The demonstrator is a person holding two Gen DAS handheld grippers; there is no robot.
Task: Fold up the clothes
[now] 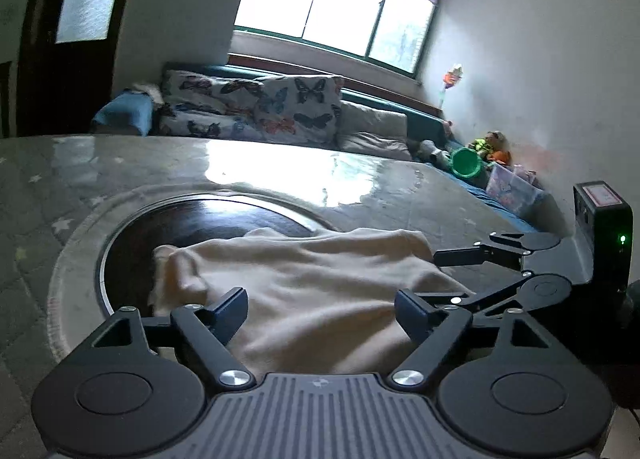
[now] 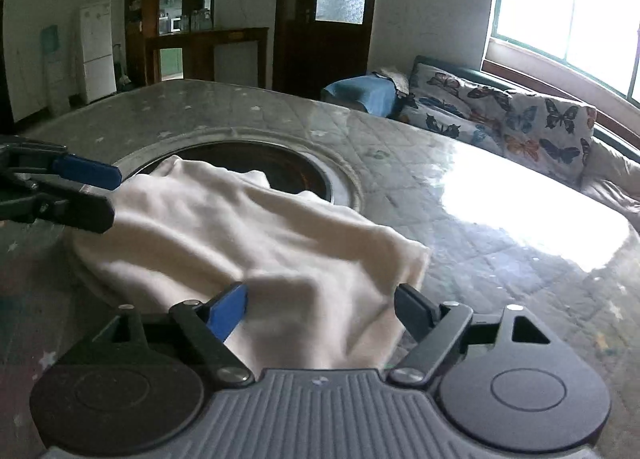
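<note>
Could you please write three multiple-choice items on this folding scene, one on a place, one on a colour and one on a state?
1. Where does the far end of the cloth lie?
A. over the dark round inset of the table
B. on the sofa
C. on the floor

2. What colour is the cloth?
A. blue
B. cream
C. green

3. How do the left gripper and the right gripper stand?
A. both shut
B. one shut
C. both open

Answers: 1 A, its far edge overlaps the inset; 2 B, it is pale cream in both views; 3 C, each gripper's fingers stand wide apart, with cloth showing between them.
</note>
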